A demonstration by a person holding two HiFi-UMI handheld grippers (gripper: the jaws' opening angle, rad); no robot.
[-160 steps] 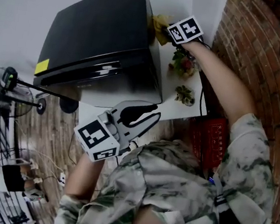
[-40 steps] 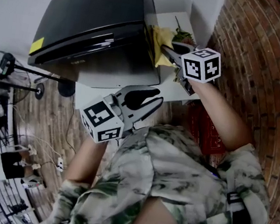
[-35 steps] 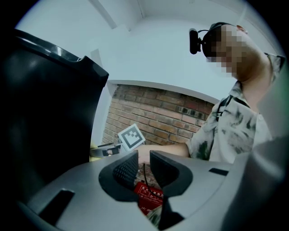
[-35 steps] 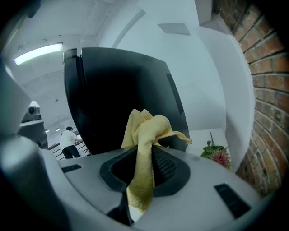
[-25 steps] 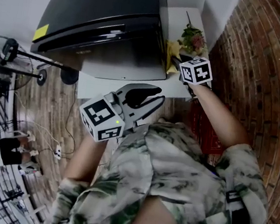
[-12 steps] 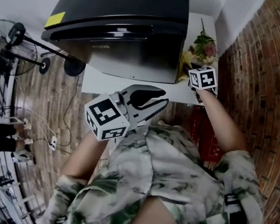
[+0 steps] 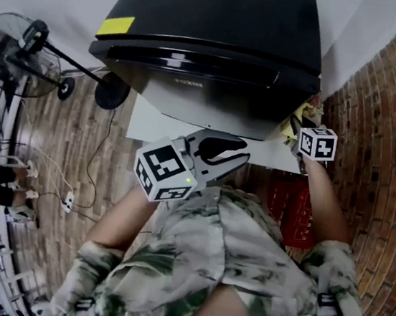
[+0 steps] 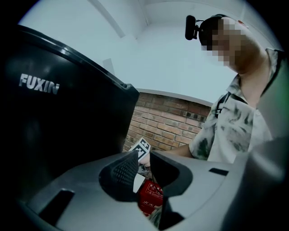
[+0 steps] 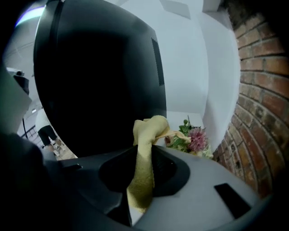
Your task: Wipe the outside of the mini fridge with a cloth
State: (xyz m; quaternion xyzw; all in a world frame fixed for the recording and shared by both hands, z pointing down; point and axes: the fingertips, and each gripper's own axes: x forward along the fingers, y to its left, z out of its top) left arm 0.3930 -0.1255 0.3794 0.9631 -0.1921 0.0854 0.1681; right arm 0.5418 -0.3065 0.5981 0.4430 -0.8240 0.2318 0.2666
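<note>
The black mini fridge [image 7: 214, 33] stands on a white table [image 7: 152, 122] and fills the left of both gripper views [image 8: 58, 126] [image 9: 99, 81]. My right gripper [image 7: 297, 128] is at the fridge's right side, near its front lower corner. It is shut on a yellow cloth [image 9: 146, 131], and a bunched end of that cloth [image 7: 294, 123] lies against the fridge's side. My left gripper [image 7: 244, 156] hangs in front of the fridge, below its door and apart from it. Its jaws [image 8: 143, 155] stand a narrow gap open with nothing between them.
A small bunch of flowers [image 9: 194, 137] sits on the table right of the fridge, close to the cloth. A brick wall [image 7: 381, 142] closes in the right side. A red box [image 7: 289, 209] lies below the table's edge. A standing fan [image 7: 25, 41] is far left on the wooden floor.
My right gripper has carried the cloth from the fridge's back right corner forward along its right side to the front. The left gripper has stayed put, held in front.
</note>
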